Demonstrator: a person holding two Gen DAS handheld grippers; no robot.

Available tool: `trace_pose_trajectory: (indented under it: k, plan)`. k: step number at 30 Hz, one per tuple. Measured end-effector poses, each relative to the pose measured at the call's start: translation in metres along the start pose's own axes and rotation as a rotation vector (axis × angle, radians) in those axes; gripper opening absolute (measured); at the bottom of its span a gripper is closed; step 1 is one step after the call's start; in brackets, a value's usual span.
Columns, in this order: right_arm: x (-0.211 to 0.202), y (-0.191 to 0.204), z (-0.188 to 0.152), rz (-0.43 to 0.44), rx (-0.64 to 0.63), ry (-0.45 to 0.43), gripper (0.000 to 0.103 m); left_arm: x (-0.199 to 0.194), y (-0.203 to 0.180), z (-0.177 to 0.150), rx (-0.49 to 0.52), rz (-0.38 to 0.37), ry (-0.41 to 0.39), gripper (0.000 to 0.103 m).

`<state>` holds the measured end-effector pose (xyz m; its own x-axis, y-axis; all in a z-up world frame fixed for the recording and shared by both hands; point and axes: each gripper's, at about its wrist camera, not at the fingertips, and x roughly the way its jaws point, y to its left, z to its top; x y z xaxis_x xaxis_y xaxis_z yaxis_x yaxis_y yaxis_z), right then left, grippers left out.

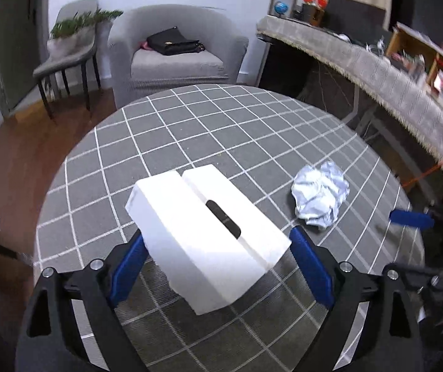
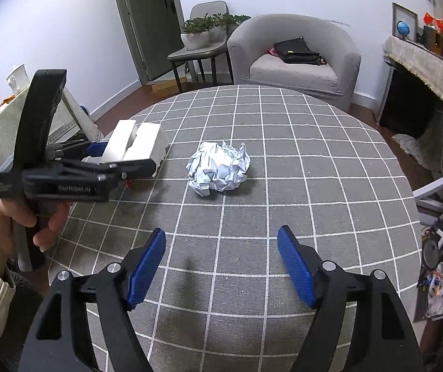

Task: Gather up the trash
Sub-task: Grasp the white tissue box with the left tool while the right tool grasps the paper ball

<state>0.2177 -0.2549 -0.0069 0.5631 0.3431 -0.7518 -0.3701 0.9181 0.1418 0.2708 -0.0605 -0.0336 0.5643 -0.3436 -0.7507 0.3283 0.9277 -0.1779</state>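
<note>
Left wrist view: a white box (image 1: 209, 238) with a dark slot in its top is seen between the blue pads of the left gripper (image 1: 218, 260), which is spread wide; whether the pads press its sides cannot be told from here. The box is at the near left of the round table (image 1: 221, 124) with its grey checked cloth. A crumpled paper ball (image 1: 320, 197) is seen lying on the cloth, to the right of the box and apart from it. From the right wrist, the right gripper (image 2: 221, 260) is shown well open and empty above the cloth, the paper ball (image 2: 218, 170) ahead of it and untouched.
</note>
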Motion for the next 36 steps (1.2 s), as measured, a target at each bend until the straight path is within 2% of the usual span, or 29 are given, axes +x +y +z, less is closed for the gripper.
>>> trace_pose_trajectory:
  k: [3,7,11,15,26,36]
  plan:
    - [0.001,-0.002,0.001,-0.002,0.001,0.002,0.075,0.003,0.001,0.0,-0.023,0.004,0.012,0.09]
    - [0.005,-0.006,0.003,-0.01,0.014,0.003,0.075,0.006,0.003,-0.001,-0.047,0.012,0.019,0.073]
    - [0.008,-0.008,0.006,-0.011,0.025,0.0,0.075,0.002,0.013,0.0,-0.111,-0.043,0.015,0.06]
    - [0.01,-0.009,0.007,-0.008,0.035,-0.004,0.075,-0.001,0.023,0.0,-0.154,-0.072,0.014,0.054]
    - [0.019,-0.016,0.017,-0.008,0.08,-0.025,0.075,-0.011,0.025,-0.003,-0.143,-0.086,0.006,0.053]
    - [0.04,-0.005,0.032,-0.025,0.071,-0.017,0.075,-0.036,0.039,-0.009,-0.142,-0.079,-0.016,0.053]
